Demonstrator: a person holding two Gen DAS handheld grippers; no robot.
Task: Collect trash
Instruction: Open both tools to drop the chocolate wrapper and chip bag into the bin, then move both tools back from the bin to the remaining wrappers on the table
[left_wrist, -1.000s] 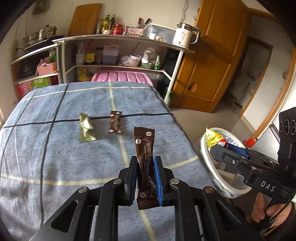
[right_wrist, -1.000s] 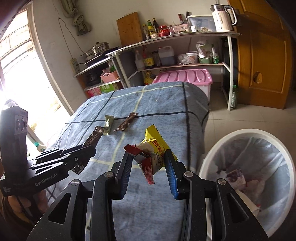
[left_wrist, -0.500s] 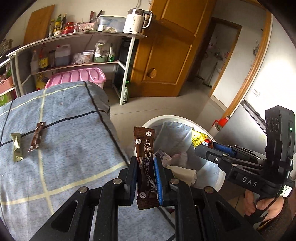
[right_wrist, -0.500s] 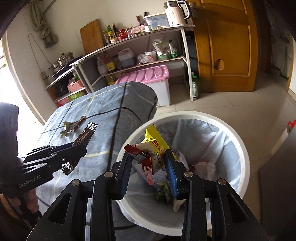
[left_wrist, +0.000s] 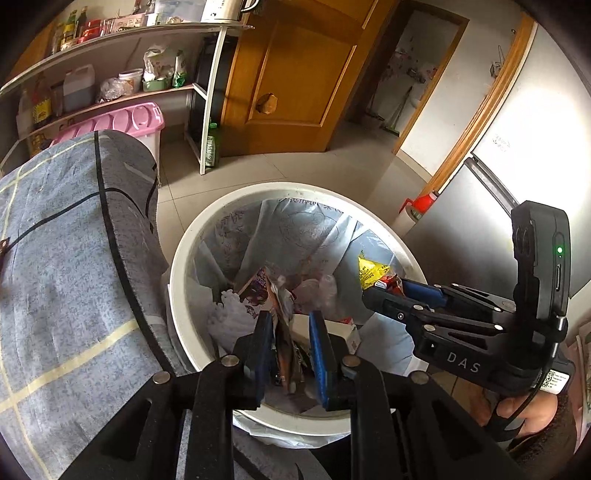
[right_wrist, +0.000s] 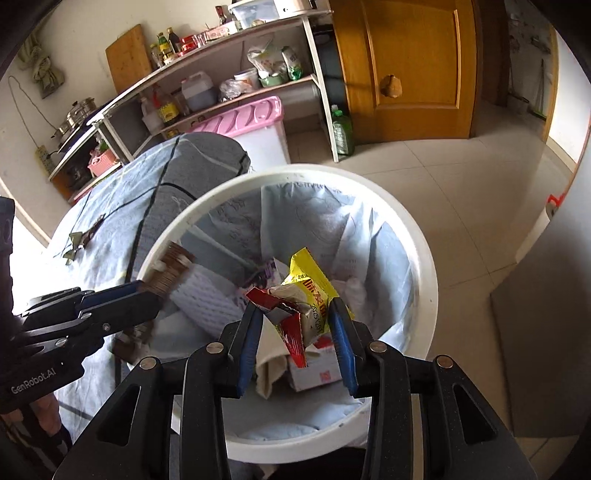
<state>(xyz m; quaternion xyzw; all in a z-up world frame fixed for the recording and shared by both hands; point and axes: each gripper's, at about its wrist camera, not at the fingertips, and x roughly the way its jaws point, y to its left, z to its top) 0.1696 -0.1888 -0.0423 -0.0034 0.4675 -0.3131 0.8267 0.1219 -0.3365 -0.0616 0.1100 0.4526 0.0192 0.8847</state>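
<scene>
I was at the drop step. My left gripper (left_wrist: 286, 321) hung over the bin (left_wrist: 177, 266), jaws parted, the brown wrapper (left_wrist: 284, 343) loose and blurred between them, seemingly falling in. My right gripper (right_wrist: 295, 317) clamped the yellow packet (right_wrist: 314, 295) above the bin's middle; it needed releasing next. Half a second earlier my left jaws pinched the wrapper tight, nearer the desk (left_wrist: 55, 277) beside the bin.

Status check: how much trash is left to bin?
Done: several wrappers lie in the white bin. In hand: left tongs open over it, brown sachet dropping; right tongs grip a yellow snack packet. Left: gold wrapper and small brown wrapper on the tablecloth.
</scene>
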